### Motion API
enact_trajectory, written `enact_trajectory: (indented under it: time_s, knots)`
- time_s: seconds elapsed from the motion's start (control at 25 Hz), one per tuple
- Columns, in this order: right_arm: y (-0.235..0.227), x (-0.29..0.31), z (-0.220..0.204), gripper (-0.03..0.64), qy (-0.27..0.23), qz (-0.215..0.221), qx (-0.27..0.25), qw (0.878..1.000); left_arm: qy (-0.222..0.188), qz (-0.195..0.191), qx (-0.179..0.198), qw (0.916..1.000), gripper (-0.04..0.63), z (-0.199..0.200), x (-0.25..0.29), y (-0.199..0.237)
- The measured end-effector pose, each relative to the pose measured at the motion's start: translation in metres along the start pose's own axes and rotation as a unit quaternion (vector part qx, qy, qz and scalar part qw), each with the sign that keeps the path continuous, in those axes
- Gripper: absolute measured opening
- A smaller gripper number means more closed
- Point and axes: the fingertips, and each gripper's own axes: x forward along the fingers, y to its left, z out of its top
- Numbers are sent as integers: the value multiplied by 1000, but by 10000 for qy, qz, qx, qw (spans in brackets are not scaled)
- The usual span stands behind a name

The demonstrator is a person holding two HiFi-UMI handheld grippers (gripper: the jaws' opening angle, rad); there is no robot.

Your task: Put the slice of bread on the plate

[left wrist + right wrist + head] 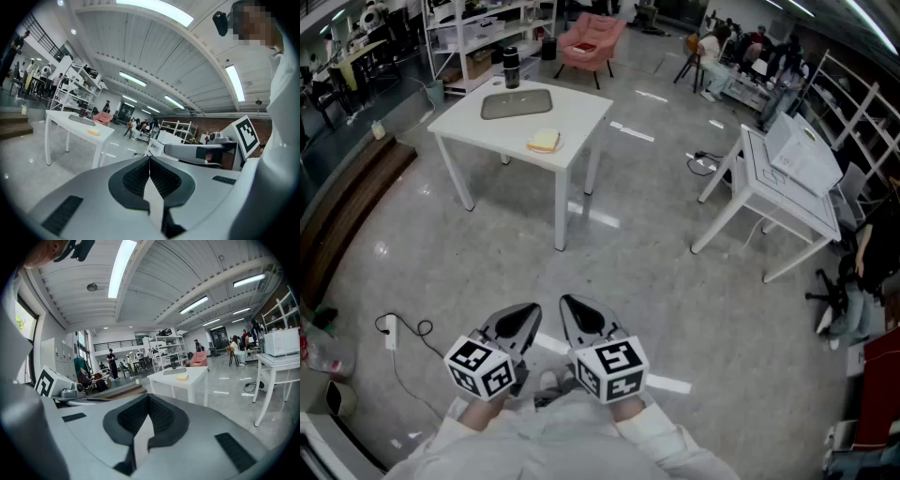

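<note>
I hold both grippers low, close to my body and well apart from the white table (583,114). The left gripper (523,317) has its jaws pressed together on nothing, and so does the right gripper (577,313). The slice of bread (544,141) lies on the table near its edge, beside the grey plate (517,104) and not on it. A dark tumbler (510,67) stands behind the plate.

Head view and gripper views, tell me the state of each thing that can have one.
Left gripper: shut, empty, well short of the white table.
Right gripper: shut, empty.
Slice of bread: lying flat on the table, off the plate.
Grey plate: empty, flat on the table.
Dark cup: upright.
</note>
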Motion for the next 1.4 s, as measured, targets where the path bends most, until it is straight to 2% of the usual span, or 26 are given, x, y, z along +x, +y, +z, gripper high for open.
enact_trajectory:
  time_s: [0.44, 0.72, 1.08, 1.24, 1.4]
  knots:
    - [-17, 2, 2, 14, 25, -34, 4, 10000, 185, 33, 30, 9998, 9, -2, 12, 1]
    - [-32, 4, 1, 14, 91, -12, 82, 9999, 143, 190, -33, 9997, 9, 5, 24, 12]
    - [-52, 10, 11, 14, 84, 114, -65, 9999, 109, 192, -115, 9997, 9, 4, 54, 12]
    - [-66, 9, 11, 15, 59, 112, -27, 9999, 118, 318, -61, 9994, 9, 0, 59, 12]
    - [-76, 11, -1, 15, 165, 146, 45, 9997, 156, 347, -211, 9991, 9, -13, 65, 15]
